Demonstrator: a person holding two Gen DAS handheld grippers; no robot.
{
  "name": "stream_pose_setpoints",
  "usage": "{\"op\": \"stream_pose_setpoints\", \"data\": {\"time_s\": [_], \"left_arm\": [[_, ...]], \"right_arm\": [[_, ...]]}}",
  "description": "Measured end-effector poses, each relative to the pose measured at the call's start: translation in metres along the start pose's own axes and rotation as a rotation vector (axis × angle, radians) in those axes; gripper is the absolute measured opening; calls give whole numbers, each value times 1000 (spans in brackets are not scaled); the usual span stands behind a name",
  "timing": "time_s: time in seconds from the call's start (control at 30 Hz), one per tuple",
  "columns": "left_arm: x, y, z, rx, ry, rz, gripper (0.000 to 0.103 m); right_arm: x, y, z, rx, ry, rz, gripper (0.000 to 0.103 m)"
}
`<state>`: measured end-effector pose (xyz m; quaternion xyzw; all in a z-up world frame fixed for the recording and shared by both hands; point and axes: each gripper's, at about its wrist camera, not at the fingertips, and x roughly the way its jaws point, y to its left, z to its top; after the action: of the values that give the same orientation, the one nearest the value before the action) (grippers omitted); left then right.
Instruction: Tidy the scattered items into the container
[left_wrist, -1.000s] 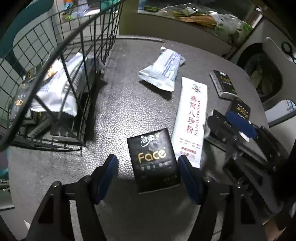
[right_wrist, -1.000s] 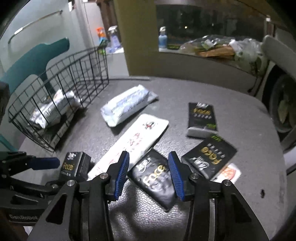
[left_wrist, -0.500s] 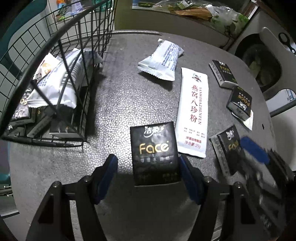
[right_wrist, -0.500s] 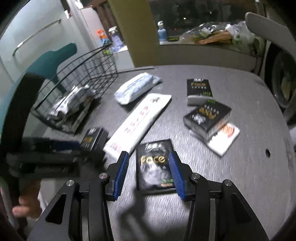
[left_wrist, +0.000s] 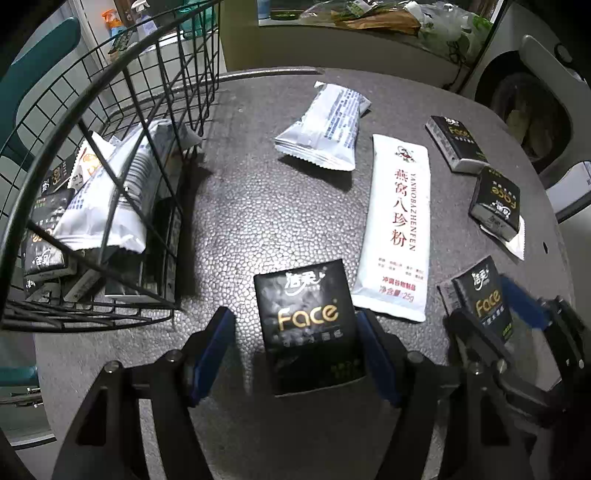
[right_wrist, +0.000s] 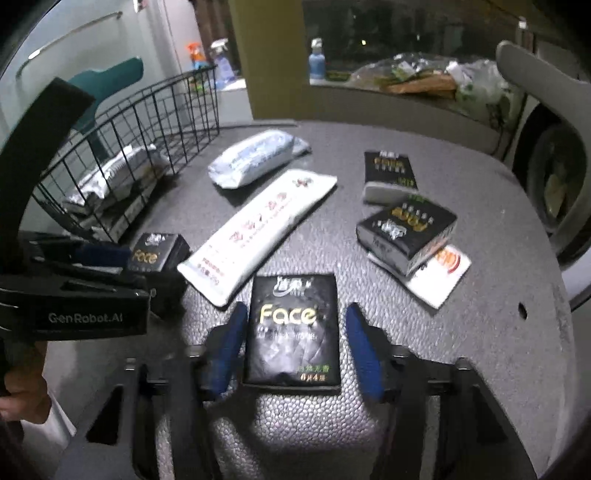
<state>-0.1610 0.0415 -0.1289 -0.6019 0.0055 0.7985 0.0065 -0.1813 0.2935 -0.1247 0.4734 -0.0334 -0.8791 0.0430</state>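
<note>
The left hand-held gripper (left_wrist: 295, 354) points steeply down at the grey table (left_wrist: 266, 206), its blue pads apart around a black "Face" tissue pack (left_wrist: 308, 321); the right pad sits at the pack's edge, the left pad clear of it. The right hand-held gripper (right_wrist: 295, 343) likewise stands apart, straddling a second black "Face" tissue pack (right_wrist: 293, 328) near the table's near edge, neither pad pressing. A black wire basket (left_wrist: 110, 122) at the table's left edge holds white packets and black packs. Between the basket and the right edge lie a long white sachet (left_wrist: 399, 229), a white snack packet (left_wrist: 325, 125) and two more tissue packs (left_wrist: 456, 142).
</note>
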Motion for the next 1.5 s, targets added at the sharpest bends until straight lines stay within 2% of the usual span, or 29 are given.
{"op": "stream_pose_setpoints", "data": {"time_s": [0.07, 0.13, 0.33, 0.5, 0.6, 0.63, 0.73, 0.77, 0.8, 0.9, 1.07, 1.17, 1.4, 1.5], "left_arm": [[-1, 1, -1, 0, -6, -1, 68], [-4, 1, -2, 0, -10, -3, 52], [-8, 4, -7, -3, -3, -17, 52], [-35, 2, -15, 4, -41, -56, 52], [-72, 12, -21, 9, -101, -88, 52], [-73, -4, -6, 5, -118, -93, 52], [-112, 21, 18, -32, -230, -84, 52], [-126, 13, 21, -48, -254, -75, 52], [-136, 27, 14, -68, -281, -63, 52], [-150, 70, 28, -153, -333, -1, 52], [-130, 129, 39, -254, -299, 58, 52], [-120, 155, 39, -294, -257, 59, 52], [-99, 178, 41, -329, -210, 41, 52], [-98, 182, 39, -338, -204, 32, 52]], "right_arm": [[-1, -1, 0, 8, 4, -3, 47], [-4, -1, -1, 15, 6, 2, 47], [-21, 3, 1, 28, -15, 7, 47], [-50, 13, 10, 45, -71, 20, 47], [-78, 28, 27, 33, -137, 40, 47], [-87, 33, 34, 31, -162, 50, 47], [-103, 50, 56, 13, -215, 79, 47], [-106, 58, 65, 6, -230, 94, 47], [-108, 65, 72, 1, -239, 104, 47], [-105, 96, 94, -31, -259, 149, 47], [-81, 149, 117, -92, -248, 192, 47], [-63, 169, 124, -108, -225, 196, 47], [-28, 190, 135, -122, -179, 180, 47], [-25, 191, 137, -123, -175, 185, 48]]}}
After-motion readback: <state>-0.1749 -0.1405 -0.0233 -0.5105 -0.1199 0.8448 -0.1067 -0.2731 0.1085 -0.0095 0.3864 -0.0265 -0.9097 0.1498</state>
